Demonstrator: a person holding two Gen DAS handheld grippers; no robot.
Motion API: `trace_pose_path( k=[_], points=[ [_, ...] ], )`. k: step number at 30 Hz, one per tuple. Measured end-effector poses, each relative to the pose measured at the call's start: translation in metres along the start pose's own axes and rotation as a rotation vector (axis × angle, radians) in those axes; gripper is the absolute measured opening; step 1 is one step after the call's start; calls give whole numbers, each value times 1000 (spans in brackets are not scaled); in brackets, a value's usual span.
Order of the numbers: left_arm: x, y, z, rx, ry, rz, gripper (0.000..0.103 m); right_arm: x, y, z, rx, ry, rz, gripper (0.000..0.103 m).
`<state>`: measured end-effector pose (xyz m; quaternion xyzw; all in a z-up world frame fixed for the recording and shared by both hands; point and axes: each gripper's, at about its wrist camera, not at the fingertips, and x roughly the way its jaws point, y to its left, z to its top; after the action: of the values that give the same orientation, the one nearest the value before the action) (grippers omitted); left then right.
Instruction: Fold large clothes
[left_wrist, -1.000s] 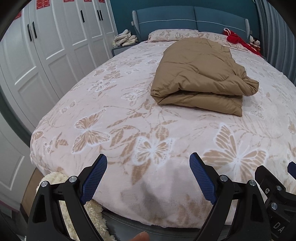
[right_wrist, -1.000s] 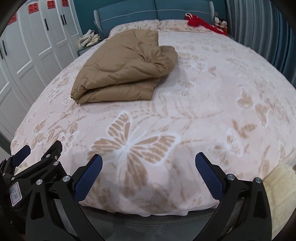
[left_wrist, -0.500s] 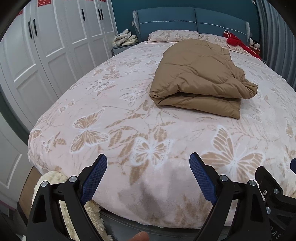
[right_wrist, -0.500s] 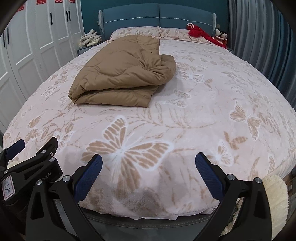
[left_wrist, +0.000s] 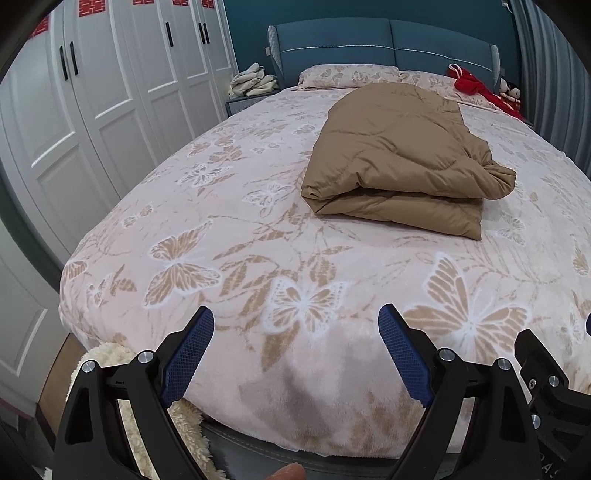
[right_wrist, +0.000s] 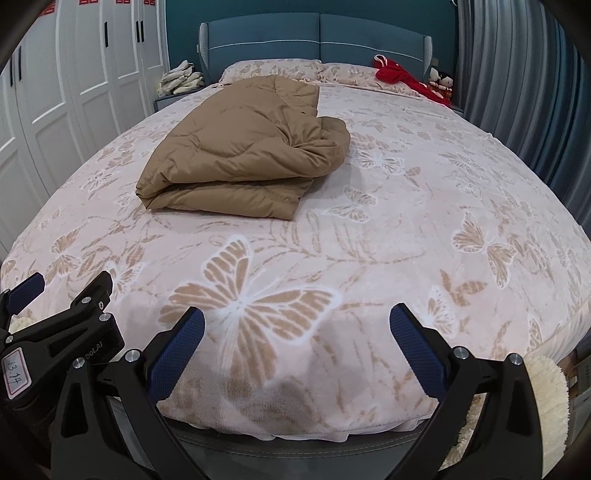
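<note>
A tan quilted garment (left_wrist: 402, 162) (right_wrist: 243, 155) lies folded into a thick bundle in the middle of the bed, with a bunched lump on its right side. My left gripper (left_wrist: 295, 325) hovers open over the foot edge of the bed, well short of the bundle, nothing between its blue pads. My right gripper (right_wrist: 297, 326) is open too, at the same foot edge, empty. In the right wrist view the left gripper's black body (right_wrist: 55, 325) shows at lower left; in the left wrist view the right gripper's body (left_wrist: 546, 376) shows at lower right.
The bed (left_wrist: 221, 229) carries a pink butterfly-print cover and a blue headboard (right_wrist: 317, 37). White wardrobes (left_wrist: 92, 92) line the left side. Red clothing (right_wrist: 402, 77) and small dolls lie near the pillows. A nightstand holds pale folded items (left_wrist: 251, 81). Cream fluffy rugs (left_wrist: 122, 369) lie on the floor.
Both grippers have drawn back and tilted up from the bed; the folded garment looks farther away and more of the headboard shows. The garment itself has not moved.
</note>
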<state>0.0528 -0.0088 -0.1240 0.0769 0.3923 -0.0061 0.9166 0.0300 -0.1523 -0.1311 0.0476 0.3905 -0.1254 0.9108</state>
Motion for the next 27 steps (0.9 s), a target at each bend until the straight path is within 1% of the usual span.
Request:
trace_pose_path(
  k=[27],
  points=[
    [0, 0, 0, -3, 5, 1, 88, 0, -1, 1, -3, -10, -2, 98]
  ],
)
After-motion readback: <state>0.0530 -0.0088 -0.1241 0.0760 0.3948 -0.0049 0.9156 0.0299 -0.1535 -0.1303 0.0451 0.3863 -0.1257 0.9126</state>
